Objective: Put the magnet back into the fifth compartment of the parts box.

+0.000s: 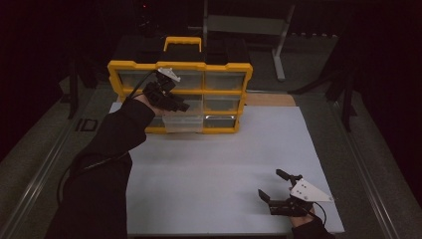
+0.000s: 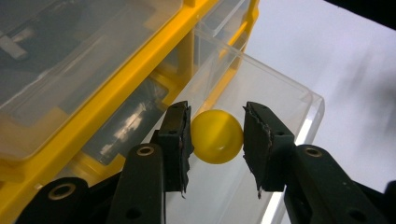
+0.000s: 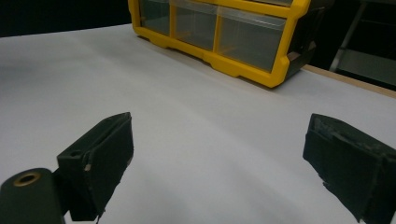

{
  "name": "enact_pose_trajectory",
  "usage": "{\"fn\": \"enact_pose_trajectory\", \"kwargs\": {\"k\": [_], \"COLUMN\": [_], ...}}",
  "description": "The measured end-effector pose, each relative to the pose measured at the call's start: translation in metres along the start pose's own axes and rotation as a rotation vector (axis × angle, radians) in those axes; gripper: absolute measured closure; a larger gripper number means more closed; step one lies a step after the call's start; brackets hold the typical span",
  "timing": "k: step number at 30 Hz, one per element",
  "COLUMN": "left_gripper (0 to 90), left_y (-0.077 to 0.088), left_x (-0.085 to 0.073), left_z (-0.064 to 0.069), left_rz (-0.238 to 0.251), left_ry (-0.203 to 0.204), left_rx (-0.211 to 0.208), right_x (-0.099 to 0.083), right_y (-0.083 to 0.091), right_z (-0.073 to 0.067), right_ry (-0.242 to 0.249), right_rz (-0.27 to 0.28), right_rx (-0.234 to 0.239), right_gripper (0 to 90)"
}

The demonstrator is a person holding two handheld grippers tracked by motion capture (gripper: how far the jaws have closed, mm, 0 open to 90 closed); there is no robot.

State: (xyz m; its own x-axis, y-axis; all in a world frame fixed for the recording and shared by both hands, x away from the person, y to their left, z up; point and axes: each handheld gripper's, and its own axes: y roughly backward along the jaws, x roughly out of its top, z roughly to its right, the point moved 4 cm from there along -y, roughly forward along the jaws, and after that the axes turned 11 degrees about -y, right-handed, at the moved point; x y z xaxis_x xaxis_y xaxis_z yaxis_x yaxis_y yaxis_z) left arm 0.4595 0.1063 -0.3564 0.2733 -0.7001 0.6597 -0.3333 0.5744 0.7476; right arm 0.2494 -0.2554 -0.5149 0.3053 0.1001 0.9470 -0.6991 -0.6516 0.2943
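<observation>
Up at the far end of the white table [image 1: 224, 169] stood a yellow case [image 1: 180, 97] with clear drawers, three rows of them, and a yellow handle [image 1: 182, 43] on top. The left gripper [image 1: 174, 103] was held in front of the case, and the person's dark sleeve [image 1: 107, 164] reached up to it from the bottom left. One clear drawer [image 1: 183, 123] in the bottom row was pulled out toward the person, right under that gripper. In the left gripper view, a small yellow ball [image 2: 217, 136] sat between the two black jaws, above the open drawer [image 2: 280, 102]. The left pad [image 2: 177, 140] was touching the ball. The right pad [image 2: 257, 144] was right at the ball's other side, but I could not tell if it was pressing on it or if there was a tiny gap. So I could not say for sure if the ball was held tight. The yellow frame [image 2: 107, 102] of the case ran across that view beside the drawer. The right gripper [image 1: 276, 188] was low at the near right corner of the table, far from the case. Its jaws were spread wide with nothing between them. In the right gripper view, the bare table [image 3: 196, 140] lay between the jaws, and the case [image 3: 219, 32] stood far off at the top.
</observation>
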Motion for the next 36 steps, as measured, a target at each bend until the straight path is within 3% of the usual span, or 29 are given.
{"fn": "enact_pose_trajectory", "kwargs": {"k": [3, 9, 14, 19, 26, 28, 29, 30, 36], "left_gripper": [62.1, 59.6, 26.2, 10.6, 0.0, 0.0, 0.0, 0.0, 0.0], "left_y": [0.002, 0.003, 0.003, 0.006, 0.010, 0.011, 0.011, 0.011, 0.010], "left_x": [0.002, 0.002, -0.001, -0.003, -0.004, -0.005, -0.005, -0.005, -0.006], "left_z": [0.001, 0.001, 0.001, 0.003, 0.003, 0.004, 0.004, 0.004, 0.003], "left_rz": [0.029, 0.042, 0.034, 0.049, 0.079, 0.090, 0.096, 0.102, 0.107], "left_ry": [-0.001, 0.008, 0.030, 0.034, 0.044, 0.048, 0.045, 0.045, 0.042], "left_rx": [-0.007, 0.004, 0.001, 0.015, 0.004, -0.009, 0.007, -0.006, 0.007], "right_x": [0.000, 0.000, 0.000, 0.000, 0.000, 0.001, 0.001, 0.001, 0.001], "right_y": [0.000, 0.000, 0.001, 0.000, 0.001, 0.001, 0.001, 0.001, 0.001], "right_z": [0.000, 0.000, 0.000, 0.000, 0.000, 0.000, 0.000, 0.000, 0.000], "right_ry": [-0.003, -0.001, -0.003, 0.000, 0.000, 0.002, 0.002, 0.001, 0.005], "right_rz": [-0.001, -0.001, 0.000, -0.001, -0.001, -0.001, -0.001, -0.001, 0.001], "right_rx": [0.000, 0.000, -0.002, -0.002, -0.005, -0.005, -0.005, -0.004, -0.008], "right_gripper": [8.7, 8.7, 8.7, 8.7, 8.7, 8.7, 8.7, 8.7, 8.7]}}
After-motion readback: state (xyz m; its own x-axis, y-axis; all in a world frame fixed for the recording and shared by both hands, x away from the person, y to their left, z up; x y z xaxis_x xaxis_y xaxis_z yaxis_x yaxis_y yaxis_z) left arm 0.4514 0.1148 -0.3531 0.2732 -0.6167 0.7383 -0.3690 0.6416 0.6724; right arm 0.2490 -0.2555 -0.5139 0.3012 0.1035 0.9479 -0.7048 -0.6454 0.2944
